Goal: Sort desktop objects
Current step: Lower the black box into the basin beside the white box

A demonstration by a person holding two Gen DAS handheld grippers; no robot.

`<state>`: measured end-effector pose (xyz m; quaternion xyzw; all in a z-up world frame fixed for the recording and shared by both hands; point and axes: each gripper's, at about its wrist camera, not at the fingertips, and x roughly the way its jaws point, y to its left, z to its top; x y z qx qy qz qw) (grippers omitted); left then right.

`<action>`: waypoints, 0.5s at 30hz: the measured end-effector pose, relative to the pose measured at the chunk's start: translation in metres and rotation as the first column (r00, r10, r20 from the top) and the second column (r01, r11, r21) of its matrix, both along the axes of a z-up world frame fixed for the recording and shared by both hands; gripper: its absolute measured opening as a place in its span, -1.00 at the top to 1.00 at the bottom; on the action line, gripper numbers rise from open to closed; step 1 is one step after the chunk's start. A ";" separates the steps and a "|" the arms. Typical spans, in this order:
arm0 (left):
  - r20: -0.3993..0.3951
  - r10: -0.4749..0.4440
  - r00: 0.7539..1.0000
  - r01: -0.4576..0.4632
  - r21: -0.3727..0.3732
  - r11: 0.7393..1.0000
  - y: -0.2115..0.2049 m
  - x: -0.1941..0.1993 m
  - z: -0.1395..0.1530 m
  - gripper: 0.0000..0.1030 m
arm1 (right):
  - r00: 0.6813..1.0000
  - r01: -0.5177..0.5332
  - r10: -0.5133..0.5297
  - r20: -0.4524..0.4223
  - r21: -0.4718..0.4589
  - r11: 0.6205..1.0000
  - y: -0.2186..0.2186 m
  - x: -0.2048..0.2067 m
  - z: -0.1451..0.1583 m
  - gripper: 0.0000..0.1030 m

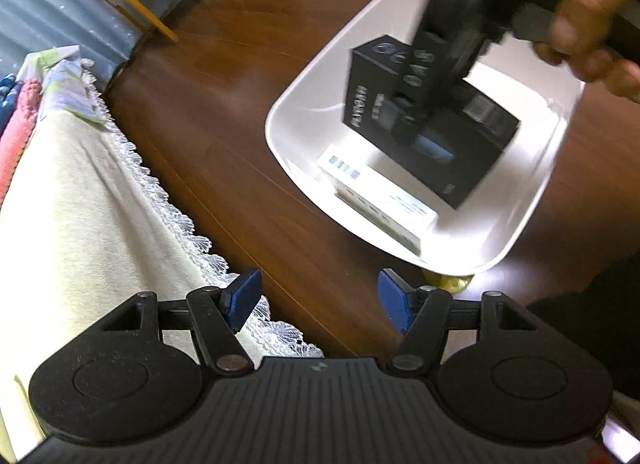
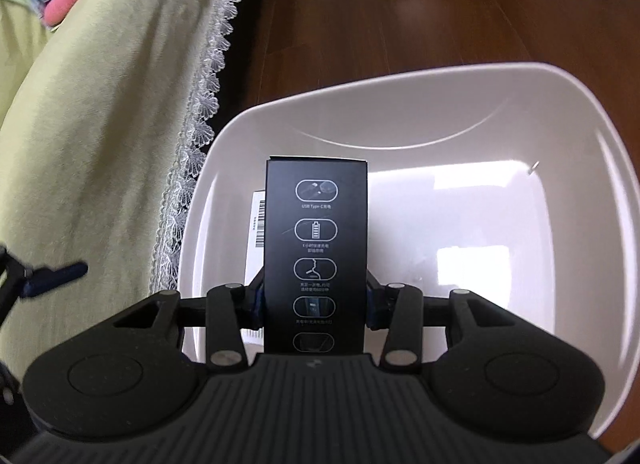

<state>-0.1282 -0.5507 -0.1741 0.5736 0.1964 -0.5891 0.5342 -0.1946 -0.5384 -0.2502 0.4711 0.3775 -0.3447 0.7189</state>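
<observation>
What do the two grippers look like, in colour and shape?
Both look alike: a black ribbed body, two round black discs, black link arms with silver pivot pins, and blue finger pads. The left gripper shows its pads clearly; the right gripper mostly hides its own.

Two boxes, black (image 1: 472, 144) and white (image 1: 384, 204), one bin (image 1: 304, 112).

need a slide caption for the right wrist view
Right hand-held gripper shut on a black box over a white bin holding a white box.
</observation>
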 end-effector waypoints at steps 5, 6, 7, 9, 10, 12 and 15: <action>-0.008 -0.001 1.000 0.001 0.012 1.000 0.006 0.004 -0.003 -0.29 | 1.000 0.006 -0.006 -0.001 0.023 1.000 -0.004 0.010 -0.014 0.23; -0.010 0.001 1.000 -0.001 0.018 1.000 0.003 0.007 -0.005 -0.29 | 1.000 0.005 -0.005 0.000 0.025 1.000 -0.004 0.011 -0.016 0.23; -0.011 0.002 1.000 -0.002 0.024 1.000 0.001 0.009 -0.007 -0.29 | 1.000 0.004 -0.004 0.002 0.025 1.000 -0.005 0.012 -0.018 0.23; -0.010 0.004 1.000 -0.003 0.036 0.999 0.003 0.010 -0.012 -0.29 | 1.000 0.002 -0.002 0.008 0.026 1.000 -0.005 0.014 -0.020 0.23; -0.010 0.003 1.000 -0.003 0.041 0.999 0.003 0.010 -0.013 -0.29 | 1.000 0.000 -0.001 0.010 0.029 1.000 -0.005 0.015 -0.021 0.23; -0.010 0.004 1.000 -0.004 0.046 0.999 0.004 0.012 -0.016 -0.29 | 1.000 -0.001 0.001 0.009 0.035 0.999 -0.005 0.017 -0.023 0.23; -0.012 0.009 1.000 -0.009 0.047 0.999 0.006 0.020 -0.017 -0.29 | 1.000 -0.004 0.004 0.004 0.043 0.999 -0.006 0.018 -0.026 0.23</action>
